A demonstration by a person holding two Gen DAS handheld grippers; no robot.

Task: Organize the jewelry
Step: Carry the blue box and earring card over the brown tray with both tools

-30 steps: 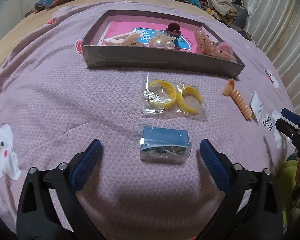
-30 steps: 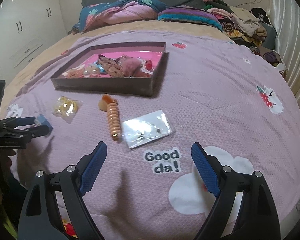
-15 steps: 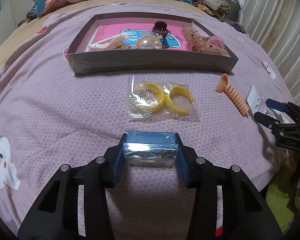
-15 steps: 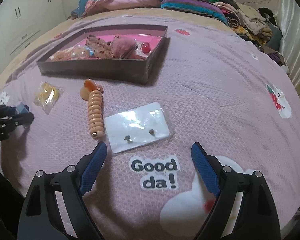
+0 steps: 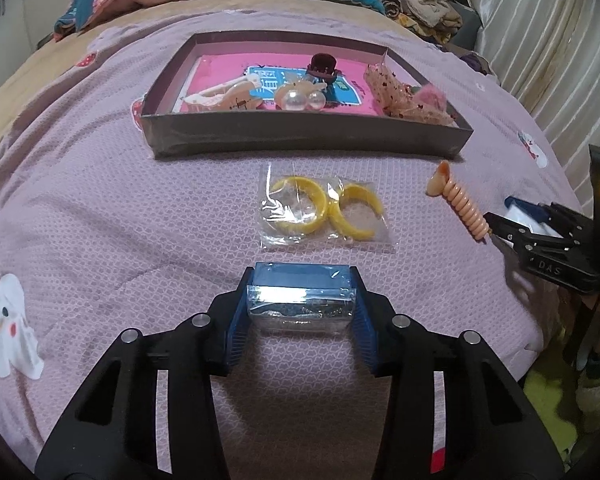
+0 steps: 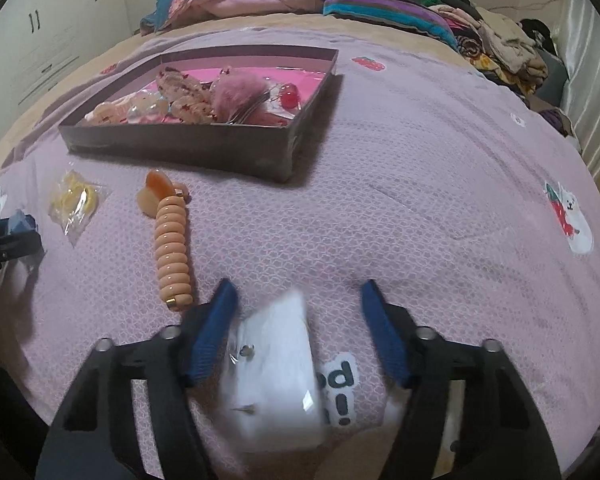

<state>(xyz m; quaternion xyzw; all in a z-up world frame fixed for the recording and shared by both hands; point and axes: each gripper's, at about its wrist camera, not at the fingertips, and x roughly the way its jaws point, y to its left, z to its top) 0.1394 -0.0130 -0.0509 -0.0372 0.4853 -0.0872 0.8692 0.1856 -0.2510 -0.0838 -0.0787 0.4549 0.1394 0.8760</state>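
Gripping the small clear box (image 5: 302,298) with its blue insert, the left claw (image 5: 300,316) is clenched on the box's two sides near the front edge of the bed (image 5: 100,220); a second earlier those pads stood wide on either side of it, so the first pickup is now secured. Towards the bed's front right corner, the right claw (image 6: 296,332) has come down over the white earring card (image 6: 276,376) in its clear sleeve, and its jaws have just been closing. The card lies between the pads (image 6: 212,332), the left pad at its edge, the right pad apart from it; motion blur hides whether any grip exists. Farther in lie the bag of yellow hoops (image 5: 324,210) and, to its right, the peach spiral hair tie (image 6: 172,240). Beyond both, at the bed's middle, stands the grey tray (image 5: 300,140), already holding hair clips, pearl pieces and a pink pompom. Judged from this layout, four items remain outside the tray: one is in hand, one nearly so, and carrying them forward to the tray seems the next stage.
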